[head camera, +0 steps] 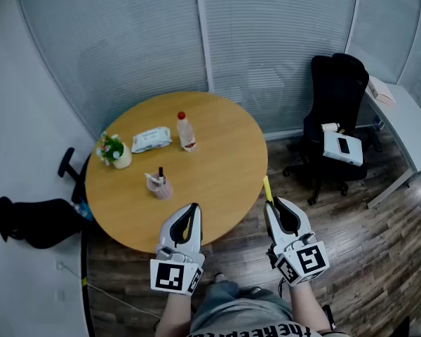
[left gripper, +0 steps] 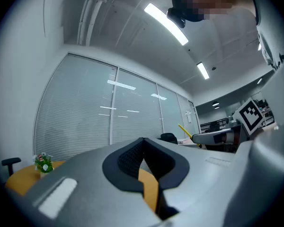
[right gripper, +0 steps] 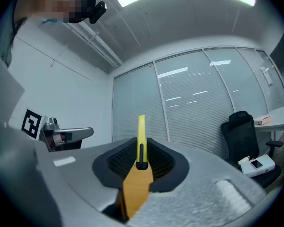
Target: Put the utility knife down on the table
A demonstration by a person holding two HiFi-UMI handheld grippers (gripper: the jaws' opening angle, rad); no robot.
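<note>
Clamping utility knife (right gripper: 141, 129), right gripper (head camera: 271, 201); left gripper (head camera: 194, 207) closed, empty; wipes (head camera: 151, 140) print illegible.

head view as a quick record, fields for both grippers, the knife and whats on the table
left gripper: jaws together, empty
right gripper: shut on slim yellow utility knife
knife: in the air by the round wooden table edge, not set down
on table: clear red-capped bottle, white wipes pack, small potted plant, pink pen cup

Office: glass partitions (head camera: 266, 41), swivel chair (head camera: 335, 93)
</note>
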